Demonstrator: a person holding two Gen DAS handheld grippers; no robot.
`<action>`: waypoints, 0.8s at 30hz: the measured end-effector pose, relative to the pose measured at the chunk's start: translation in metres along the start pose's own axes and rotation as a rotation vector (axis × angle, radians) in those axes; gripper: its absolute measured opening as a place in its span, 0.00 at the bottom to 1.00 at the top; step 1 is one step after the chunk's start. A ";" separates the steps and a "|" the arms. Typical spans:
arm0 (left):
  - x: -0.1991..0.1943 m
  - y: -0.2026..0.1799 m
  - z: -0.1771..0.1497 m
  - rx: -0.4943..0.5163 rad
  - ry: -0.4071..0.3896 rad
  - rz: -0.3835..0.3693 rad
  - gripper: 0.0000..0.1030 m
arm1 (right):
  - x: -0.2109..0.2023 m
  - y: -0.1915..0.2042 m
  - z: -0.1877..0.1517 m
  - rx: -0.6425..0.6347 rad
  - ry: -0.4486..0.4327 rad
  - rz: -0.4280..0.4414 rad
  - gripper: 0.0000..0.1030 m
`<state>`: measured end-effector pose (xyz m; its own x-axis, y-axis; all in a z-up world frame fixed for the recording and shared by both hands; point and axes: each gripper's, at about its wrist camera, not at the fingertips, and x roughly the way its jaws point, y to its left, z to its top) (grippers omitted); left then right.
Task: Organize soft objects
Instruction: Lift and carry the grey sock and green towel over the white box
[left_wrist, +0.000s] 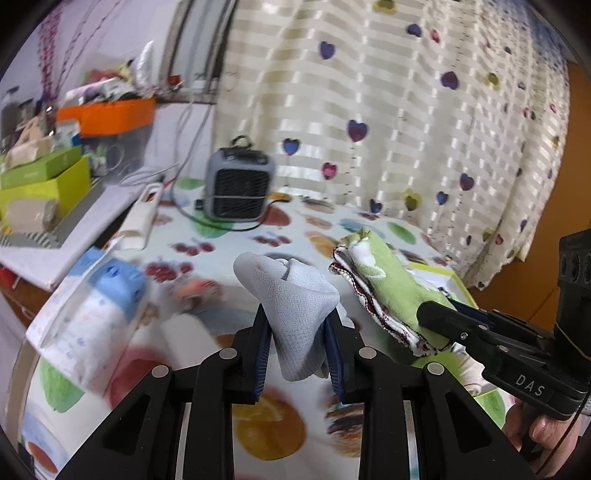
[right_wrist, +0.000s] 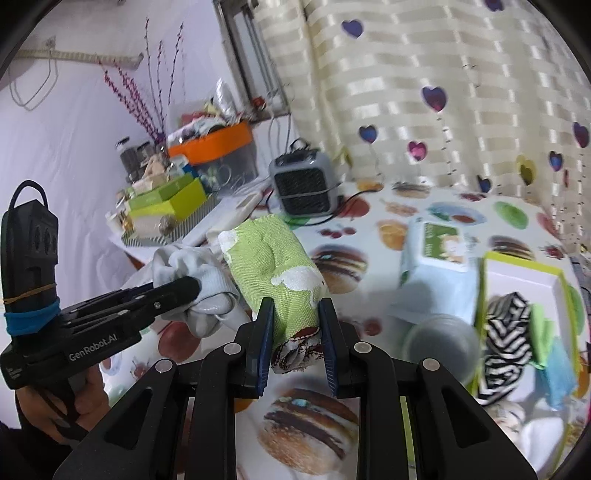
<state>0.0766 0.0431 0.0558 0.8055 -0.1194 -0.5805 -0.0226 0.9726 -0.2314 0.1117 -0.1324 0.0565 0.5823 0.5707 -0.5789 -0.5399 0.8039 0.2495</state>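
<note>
Two hand-held tools hang side by side above a table (right_wrist: 369, 229) spread with a fruit-and-burger print cloth, each clamped on a soft bundle. The left tool (left_wrist: 297, 341) pinches a grey sock (left_wrist: 291, 295), its pads pressed into the knit, with a short tail hanging loose below the jaws. The right tool (right_wrist: 295, 332) grips a rolled green cloth (right_wrist: 269, 266) near its frayed, red-edged end, the rest of the roll jutting forward, held clear of the table. Both pieces look light and limp; they will likely sag and slip unless held across the bunched middle rather than by a loose edge, and neither seems at risk of damage from a firm squeeze. To the near right, a lime-rimmed box (right_wrist: 524, 269) already holds a zebra-striped piece (right_wrist: 506, 332) with green and blue fabric beside it, a likely destination for the pair. Just beyond the box lies a pack of wipes (right_wrist: 436, 258). Farther back a small grey heater (right_wrist: 306, 184) stands on the table, with an orange bin (right_wrist: 218, 144) and cluttered boxes at far left, before a curtain (right_wrist: 443, 74) dotted with hearts.
</note>
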 end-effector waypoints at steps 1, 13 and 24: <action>0.000 -0.005 0.001 0.009 -0.001 -0.009 0.25 | -0.005 -0.003 0.000 0.006 -0.010 -0.008 0.24; 0.004 -0.066 0.017 0.097 -0.023 -0.118 0.25 | -0.059 -0.049 0.000 0.087 -0.104 -0.108 0.24; 0.021 -0.124 0.032 0.177 -0.020 -0.223 0.25 | -0.103 -0.103 -0.003 0.175 -0.180 -0.228 0.24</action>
<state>0.1159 -0.0738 0.0974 0.7907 -0.3320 -0.5144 0.2587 0.9427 -0.2109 0.1060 -0.2745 0.0881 0.7825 0.3810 -0.4925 -0.2803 0.9218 0.2677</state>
